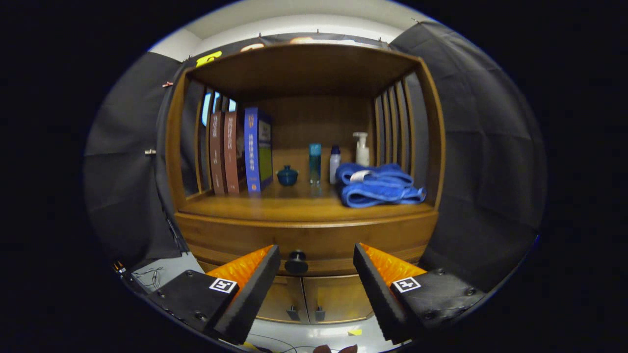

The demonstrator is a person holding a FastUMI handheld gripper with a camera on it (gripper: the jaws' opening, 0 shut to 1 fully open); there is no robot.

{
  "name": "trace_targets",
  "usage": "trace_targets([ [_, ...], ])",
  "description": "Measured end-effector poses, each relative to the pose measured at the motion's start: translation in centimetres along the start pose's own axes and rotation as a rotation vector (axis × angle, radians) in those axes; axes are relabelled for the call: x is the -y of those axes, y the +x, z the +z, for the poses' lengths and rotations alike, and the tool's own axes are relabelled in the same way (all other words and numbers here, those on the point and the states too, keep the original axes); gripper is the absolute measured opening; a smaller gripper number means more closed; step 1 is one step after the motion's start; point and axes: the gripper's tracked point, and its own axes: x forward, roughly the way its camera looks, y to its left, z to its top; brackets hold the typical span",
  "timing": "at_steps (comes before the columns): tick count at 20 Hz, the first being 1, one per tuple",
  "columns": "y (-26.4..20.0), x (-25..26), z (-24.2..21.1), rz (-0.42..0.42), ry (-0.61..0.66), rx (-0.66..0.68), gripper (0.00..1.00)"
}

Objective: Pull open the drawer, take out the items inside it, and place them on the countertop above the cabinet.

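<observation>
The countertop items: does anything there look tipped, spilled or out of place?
Nothing stands out. The books, small lidded jar and bottles stand upright; the blue towel lies folded. The drawer knob sits between the open gripper fingers, drawer shut.

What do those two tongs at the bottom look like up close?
The tongs have two wedge-shaped fingers that taper toward the drawer knob. Their inner faces are ribbed with fine ridges, and their upper sides have a bumpy, faceted texture. Each finger sits on a flat dark block fastened with round screws, and each block carries a small square black-and-white marker. The tongs stand open, empty.
</observation>
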Motion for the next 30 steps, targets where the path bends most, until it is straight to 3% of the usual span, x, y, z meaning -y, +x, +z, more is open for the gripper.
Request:
trace_targets([
  [3, 3.3, -0.8, -3.4, 0.027, 0.024, -0.060, 1.00],
  [11, 7.5, -2.4, -5.3, 0.048, 0.029, -0.080, 0.99],
  [13, 7.7, -3.6, -5.6, 0.091, 0.034, -0.095, 0.76],
  [15, 7.8, -3.3, -5.6, 0.076, 0.029, -0.082, 0.52],
  [17, 7.9, -3.3, -5.5, 0.055, 0.058, -0.065, 0.35],
  [18, 7.8, -3.1, -5.7, 0.043, 0.055, -0.069, 0.35],
  [19, 7.7, -3.1, -5.7, 0.031, 0.051, -0.075, 0.26],
  [30, 1.8, -3.2, -6.8, 0.025, 0.047, -0.099, 0.26],
])
